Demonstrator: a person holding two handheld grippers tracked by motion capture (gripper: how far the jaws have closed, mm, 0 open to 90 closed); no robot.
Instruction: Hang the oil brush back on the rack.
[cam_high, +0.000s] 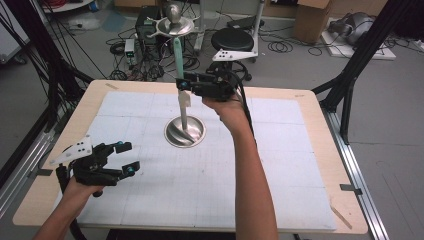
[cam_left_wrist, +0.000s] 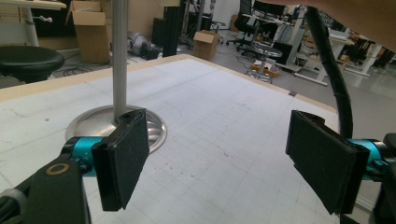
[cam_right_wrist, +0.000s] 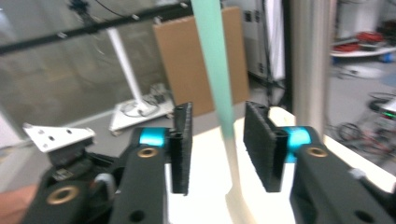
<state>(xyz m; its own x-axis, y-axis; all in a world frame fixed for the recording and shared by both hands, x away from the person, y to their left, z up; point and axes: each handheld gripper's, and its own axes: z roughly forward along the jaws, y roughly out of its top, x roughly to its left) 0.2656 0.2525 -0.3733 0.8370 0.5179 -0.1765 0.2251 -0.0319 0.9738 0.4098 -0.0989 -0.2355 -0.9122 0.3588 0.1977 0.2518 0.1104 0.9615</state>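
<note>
Bracketing the mint-green, white-ended plastic utensil (cam_right_wrist: 218, 79) hanging beside the steel stand's pole (cam_high: 183, 117), my right gripper (cam_high: 186, 82) at twelve o'clock has its jaws parted, not yet clamping, while the left gripper (cam_high: 127, 156) idles spread at eight o'clock, clear of the work.

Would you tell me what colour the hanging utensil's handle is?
Mint green handle, paling to cream lower down; clearest in the right gripper view.

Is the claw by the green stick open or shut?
Open. The right gripper has its jaws either side of the green stick, with gaps showing, so it is not squeezing it yet.
</note>
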